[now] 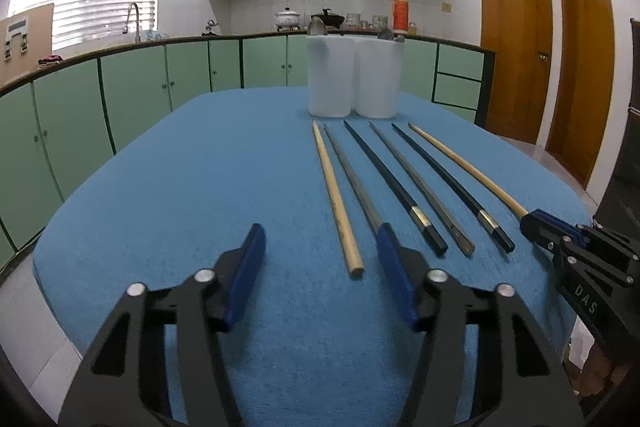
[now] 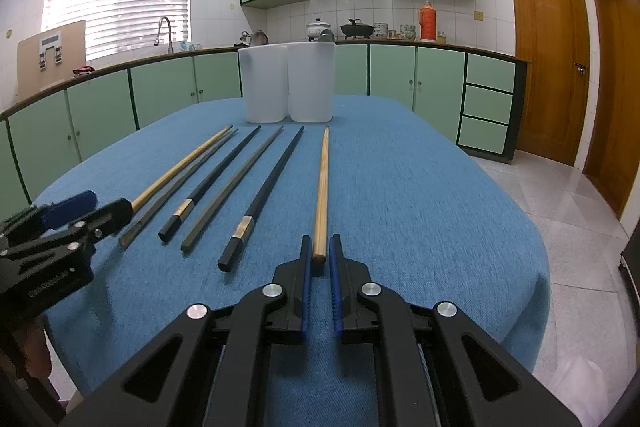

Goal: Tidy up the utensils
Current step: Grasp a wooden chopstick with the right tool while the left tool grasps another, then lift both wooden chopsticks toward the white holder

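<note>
Several chopsticks lie side by side on the blue tablecloth (image 1: 200,187): wooden, grey metal and black ones. My right gripper (image 2: 319,247) is shut on the near end of the rightmost wooden chopstick (image 2: 322,187), which still lies on the cloth; the same chopstick shows in the left wrist view (image 1: 464,167), with the right gripper (image 1: 532,223) at its end. My left gripper (image 1: 320,239) is open, its fingers astride the near end of the leftmost wooden chopstick (image 1: 336,195) and touching the grey one (image 1: 352,179). Two white plastic holders (image 1: 352,75) (image 2: 288,83) stand behind.
The table's rounded edge drops to a tiled floor (image 2: 580,219) on the right. Green kitchen cabinets (image 1: 140,87) run behind the table. Spoon tips (image 1: 318,27) stick out of the holders.
</note>
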Available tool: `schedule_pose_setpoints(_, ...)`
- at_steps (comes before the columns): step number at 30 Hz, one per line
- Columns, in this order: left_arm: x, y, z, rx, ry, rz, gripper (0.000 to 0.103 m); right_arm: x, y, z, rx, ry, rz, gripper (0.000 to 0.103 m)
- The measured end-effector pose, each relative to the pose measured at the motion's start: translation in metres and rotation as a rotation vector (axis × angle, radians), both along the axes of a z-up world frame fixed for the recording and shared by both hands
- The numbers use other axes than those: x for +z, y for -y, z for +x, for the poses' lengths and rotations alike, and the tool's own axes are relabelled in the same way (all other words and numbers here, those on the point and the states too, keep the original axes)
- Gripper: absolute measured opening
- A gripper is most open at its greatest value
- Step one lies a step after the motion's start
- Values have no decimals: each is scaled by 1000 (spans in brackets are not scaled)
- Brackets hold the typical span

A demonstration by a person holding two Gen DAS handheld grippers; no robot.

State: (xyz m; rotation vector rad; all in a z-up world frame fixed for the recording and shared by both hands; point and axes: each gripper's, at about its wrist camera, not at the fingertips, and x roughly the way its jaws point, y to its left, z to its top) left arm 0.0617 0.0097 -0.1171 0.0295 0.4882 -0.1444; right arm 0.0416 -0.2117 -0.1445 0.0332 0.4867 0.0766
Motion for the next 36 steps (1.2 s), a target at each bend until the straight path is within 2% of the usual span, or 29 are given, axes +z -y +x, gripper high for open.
schedule_pose_setpoints(5, -2, 7, 1, -6, -5, 3, 40, 0, 0, 0, 0, 0, 0, 9)
schedule_pose_setpoints(11, -2, 14, 1, -22, -1, 6, 20, -2, 1, 0, 2, -1, 6, 9)
schedule_pose_setpoints(13, -3, 16, 0, -32, -2, 3, 10, -2, 1, 0, 2, 0, 7, 9)
schedule_pose_setpoints(26, 3, 22, -5, -22, 24, 12, 6, 2, 3, -2, -4, 19, -10, 7)
schedule_pose_setpoints(30, 15, 18, -9, -12, 66, 15, 6, 14, 8, -6, -10, 50, -10, 7)
schedule_pose_setpoints(36, 49, 12, -17, -7, 168, 25, 6, 50, 17, -9, -16, 133, -28, 7)
